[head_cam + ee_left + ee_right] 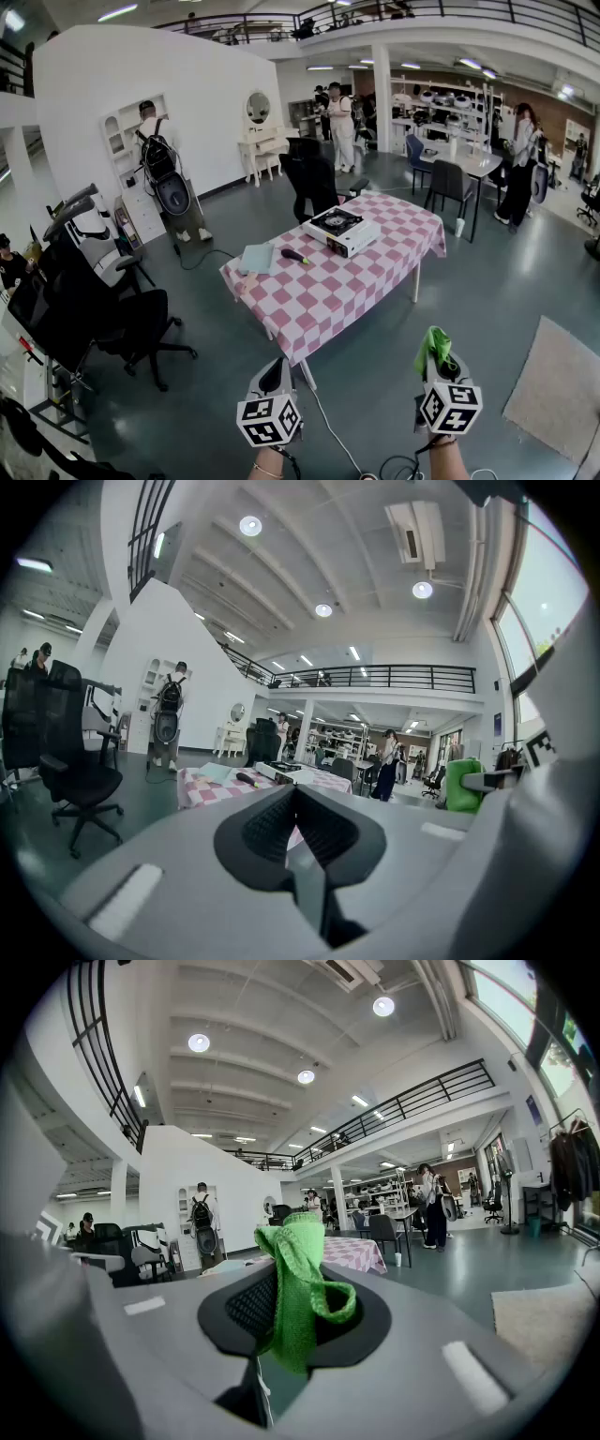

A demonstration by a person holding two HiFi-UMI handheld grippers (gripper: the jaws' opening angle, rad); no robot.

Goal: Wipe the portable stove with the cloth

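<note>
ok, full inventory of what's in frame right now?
table: 1, pink-and-white checked cover, middle of the floor ahead
portable stove: 1, white body with black top, far right end of the table
flat sheet: 1, pale blue-green, left end of the table
small tool: 1, dark, on the table between sheet and stove
office chairs: several, black, mostly left of the table
rug: 1, beige, floor at lower right
people: several, standing in the background
cloth: 1, green, pinched in the right tongs
left tongs: 1, grey, shut, nothing between
right tongs: 1, grey, shut on the cloth
</note>
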